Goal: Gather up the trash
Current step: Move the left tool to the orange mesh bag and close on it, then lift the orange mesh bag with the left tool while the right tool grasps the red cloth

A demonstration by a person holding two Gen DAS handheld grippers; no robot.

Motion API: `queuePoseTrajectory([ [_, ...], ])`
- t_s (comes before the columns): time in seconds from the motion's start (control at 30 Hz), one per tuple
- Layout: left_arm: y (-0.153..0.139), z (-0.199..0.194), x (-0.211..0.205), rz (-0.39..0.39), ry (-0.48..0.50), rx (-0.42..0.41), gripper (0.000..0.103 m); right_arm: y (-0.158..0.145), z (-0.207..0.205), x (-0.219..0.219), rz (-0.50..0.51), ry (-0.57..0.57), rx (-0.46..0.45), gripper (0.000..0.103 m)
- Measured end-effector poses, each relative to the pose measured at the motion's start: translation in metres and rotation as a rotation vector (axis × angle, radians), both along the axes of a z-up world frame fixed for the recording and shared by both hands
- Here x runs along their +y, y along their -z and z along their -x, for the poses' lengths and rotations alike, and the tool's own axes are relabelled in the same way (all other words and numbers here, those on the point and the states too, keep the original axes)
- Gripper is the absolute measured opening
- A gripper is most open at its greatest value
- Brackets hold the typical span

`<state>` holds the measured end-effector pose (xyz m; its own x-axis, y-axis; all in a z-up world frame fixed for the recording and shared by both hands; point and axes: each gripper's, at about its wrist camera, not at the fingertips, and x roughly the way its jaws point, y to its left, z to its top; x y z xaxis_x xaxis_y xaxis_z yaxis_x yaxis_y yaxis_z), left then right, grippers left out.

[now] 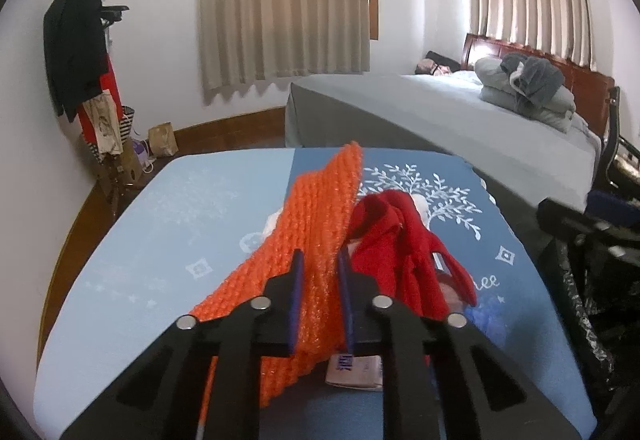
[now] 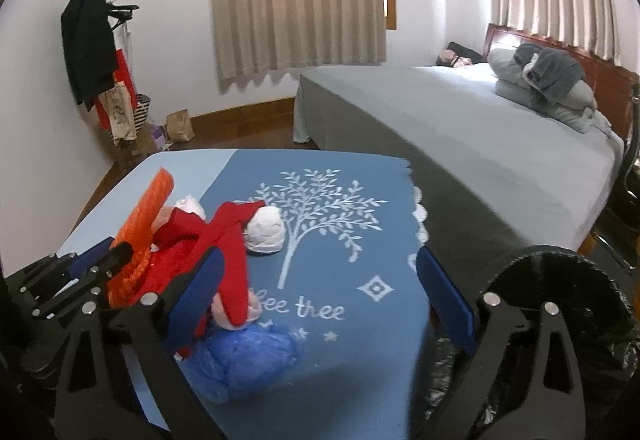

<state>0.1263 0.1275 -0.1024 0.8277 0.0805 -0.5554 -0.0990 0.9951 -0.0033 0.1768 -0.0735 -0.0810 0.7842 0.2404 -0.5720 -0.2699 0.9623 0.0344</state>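
My left gripper is shut on an orange foam net sleeve and holds it tilted above the blue tablecloth; the sleeve also shows in the right wrist view. Beside it lies a red plastic bag, also seen in the right wrist view. A white crumpled wad, a pink wad and a blue crumpled bag lie on the cloth. My right gripper is open and empty above the cloth, next to the blue bag.
A black trash bag stands open at the table's right edge, also in the left wrist view. A bed with grey pillows lies behind. A coat rack and a paper bag stand by the far wall.
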Motion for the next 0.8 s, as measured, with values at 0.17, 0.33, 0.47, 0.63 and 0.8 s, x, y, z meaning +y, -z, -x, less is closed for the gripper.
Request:
queuePoseTrajectory([
  [0.17,-0.001,-0.001,0.01,-0.004,-0.012,0.003,0.013,0.013,-0.014,0.018,-0.019,-0.05,0.046,0.079],
  [0.33,0.0,-0.001,0.017,0.007,-0.019,0.007,0.013,0.024,-0.025,0.041,-0.016,-0.099,0.082,0.072],
  [0.47,0.0,-0.002,0.021,0.016,-0.022,0.009,0.013,0.031,-0.03,0.059,-0.009,-0.145,0.107,0.064],
  [0.63,-0.001,-0.004,0.024,0.024,-0.029,0.011,0.013,0.041,-0.036,0.074,-0.011,-0.197,0.154,0.044],
  [0.8,-0.002,-0.004,0.028,0.032,-0.029,0.012,0.013,0.044,-0.038,0.077,-0.059,-0.274,0.204,0.01],
])
